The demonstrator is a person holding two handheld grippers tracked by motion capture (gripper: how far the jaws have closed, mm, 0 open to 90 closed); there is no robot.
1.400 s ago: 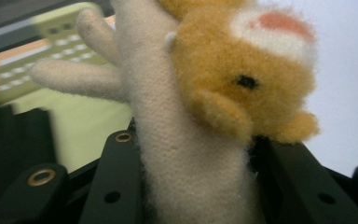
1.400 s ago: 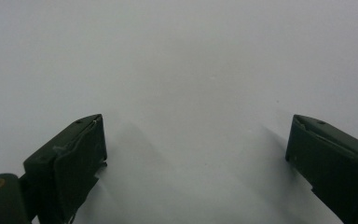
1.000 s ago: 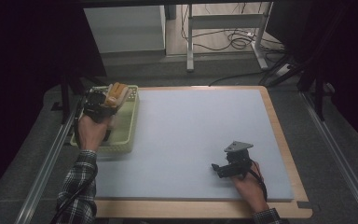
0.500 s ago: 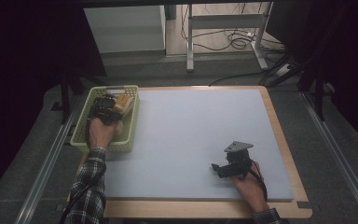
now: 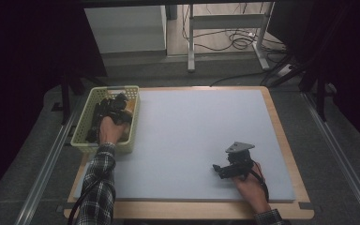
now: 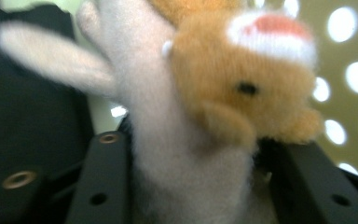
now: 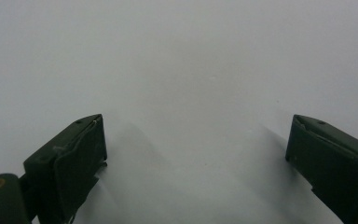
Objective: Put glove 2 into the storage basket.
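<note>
The left claw [image 5: 115,108] sits down inside the pale green perforated basket [image 5: 85,123], which stands at the left edge of the light grey mat [image 5: 187,136] covering the wooden surface [image 5: 288,154]. Between its black jaws is a plush toy [image 6: 205,93], orange-brown with a white and red muzzle and cream limbs; in the left gripper view its cream body lies in the gap between the two jaws, which have just been opening, and whether the pads press on it cannot be told. In the high view the toy [image 5: 127,111] shows as an orange patch just beside the basket's right wall, mostly hidden by the claw and the hand above it. The basket's holed wall rises close behind the toy in the left gripper view. The right claw [image 5: 220,169] rests on the mat well apart from the basket, toward the near right, its jaws wide apart with bare mat [image 7: 182,70] between them.
</note>
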